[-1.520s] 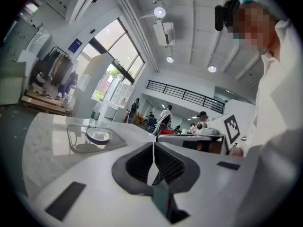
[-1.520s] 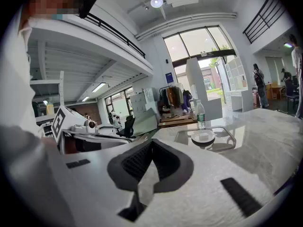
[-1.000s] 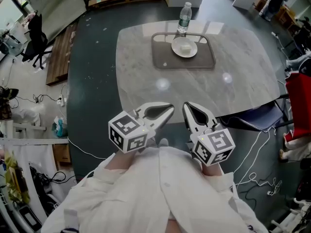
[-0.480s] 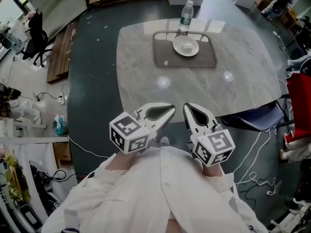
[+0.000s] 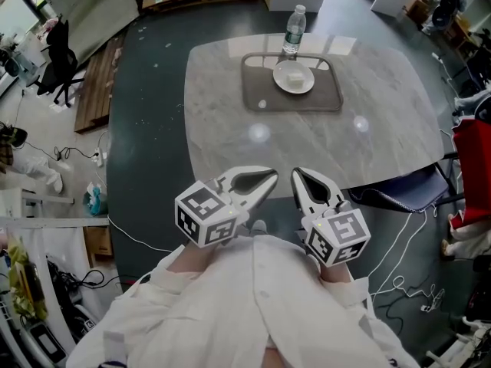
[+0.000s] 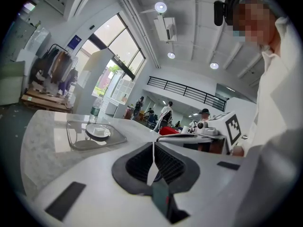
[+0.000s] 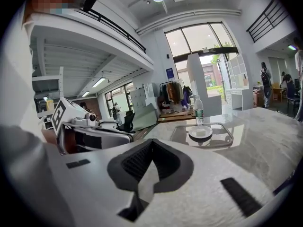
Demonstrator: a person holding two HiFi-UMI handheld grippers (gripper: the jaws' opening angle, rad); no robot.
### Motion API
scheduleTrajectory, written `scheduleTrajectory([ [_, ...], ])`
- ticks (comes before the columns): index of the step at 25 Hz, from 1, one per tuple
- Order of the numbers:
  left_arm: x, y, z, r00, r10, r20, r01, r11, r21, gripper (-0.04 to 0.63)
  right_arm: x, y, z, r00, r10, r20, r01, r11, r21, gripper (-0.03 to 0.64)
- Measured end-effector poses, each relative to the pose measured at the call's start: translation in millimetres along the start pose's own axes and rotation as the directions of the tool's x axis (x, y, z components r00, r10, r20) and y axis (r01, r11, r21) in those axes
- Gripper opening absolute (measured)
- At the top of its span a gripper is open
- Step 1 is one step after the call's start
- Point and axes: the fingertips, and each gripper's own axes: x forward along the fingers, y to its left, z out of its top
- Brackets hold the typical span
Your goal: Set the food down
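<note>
A white plate (image 5: 294,77) with a pale block of food (image 5: 294,73) sits on a grey tray (image 5: 292,92) at the far side of the marble table (image 5: 307,129). The same plate (image 6: 98,132) (image 7: 200,133) shows in both gripper views, well ahead of the jaws. My left gripper (image 5: 274,176) and right gripper (image 5: 294,175) hover side by side at the table's near edge, close to my body. Both are shut with nothing between their jaws, and both are far from the tray.
A clear water bottle (image 5: 291,30) stands just behind the tray. A dark blue chair (image 5: 403,188) is tucked at the table's right edge. Cables (image 5: 406,267) trail on the dark floor, and wooden pallets (image 5: 96,83) lie at the far left.
</note>
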Motion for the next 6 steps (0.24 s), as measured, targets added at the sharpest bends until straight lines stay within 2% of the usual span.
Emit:
scheduleTrajectory([
  [6,-2.0,4.0,-4.3,1.0,0.024,-0.012,-0.024,1.0,-0.011,0.023,-1.4,-1.8,-1.8,1.0,-0.004,-0.003,0.004,1.0,0.007,0.003],
])
